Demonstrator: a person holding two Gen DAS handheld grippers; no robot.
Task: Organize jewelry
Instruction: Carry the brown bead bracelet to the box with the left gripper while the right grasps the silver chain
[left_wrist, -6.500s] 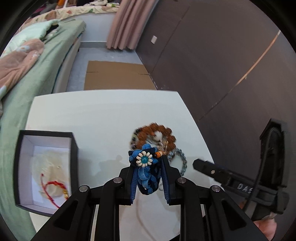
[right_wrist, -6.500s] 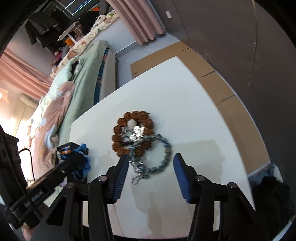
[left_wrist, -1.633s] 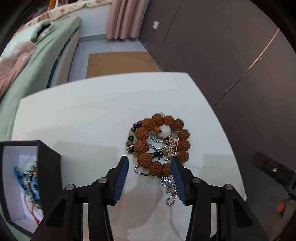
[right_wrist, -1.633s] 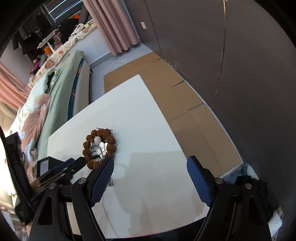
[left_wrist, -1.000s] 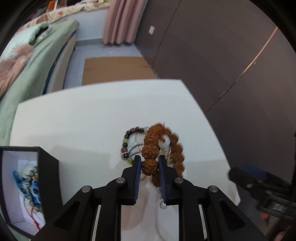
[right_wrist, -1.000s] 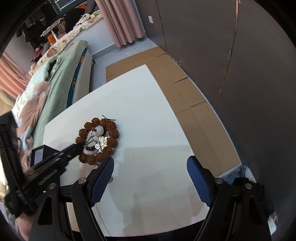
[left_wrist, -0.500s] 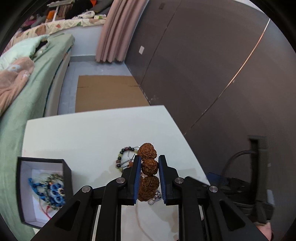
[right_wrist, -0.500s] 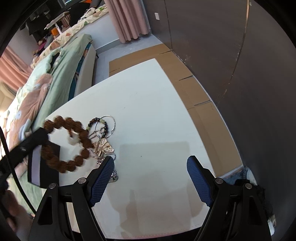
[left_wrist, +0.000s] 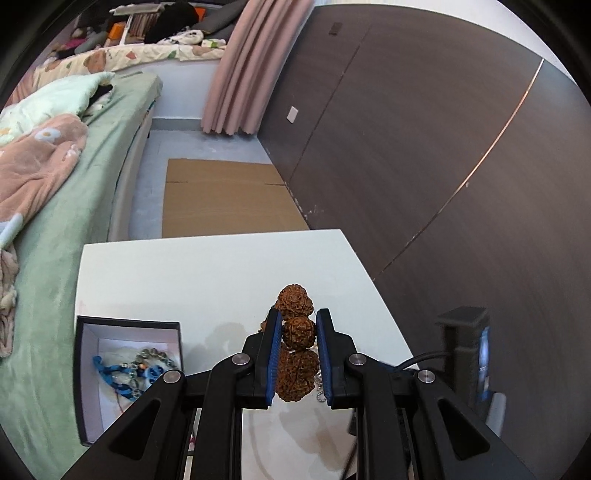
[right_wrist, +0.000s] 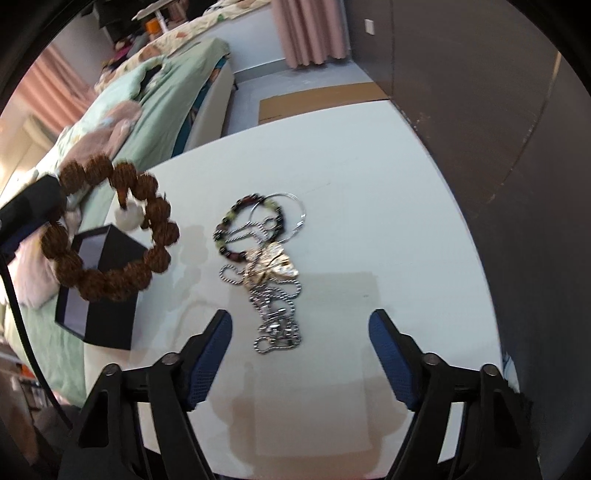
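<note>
My left gripper (left_wrist: 297, 328) is shut on a bracelet of big brown knobbly beads (left_wrist: 298, 332), lifted off the white table (left_wrist: 207, 273). In the right wrist view the same bracelet (right_wrist: 110, 229) hangs as a ring above the black box (right_wrist: 103, 291). The black box (left_wrist: 88, 373) with a white lining holds blue and beaded jewelry (left_wrist: 129, 371). On the table lie a small dark bead bracelet (right_wrist: 245, 225), a thin ring, a gold leaf piece (right_wrist: 271, 264) and a silver chain (right_wrist: 275, 314). My right gripper (right_wrist: 301, 336) hovers over the chain, its jaws closing with nothing pressed between them.
A bed with green and pink bedding (left_wrist: 48, 173) runs along the table's left side. Flat cardboard (left_wrist: 225, 203) lies on the floor beyond the table. A dark wood wall (left_wrist: 424, 147) stands to the right. The right gripper's body and cable (left_wrist: 461, 350) show at the left view's right.
The left gripper has closed on the brown bead bracelet and lifted it off the pile toward the box. The right gripper has come closer over the remaining jewelry and narrowed its jaws.
</note>
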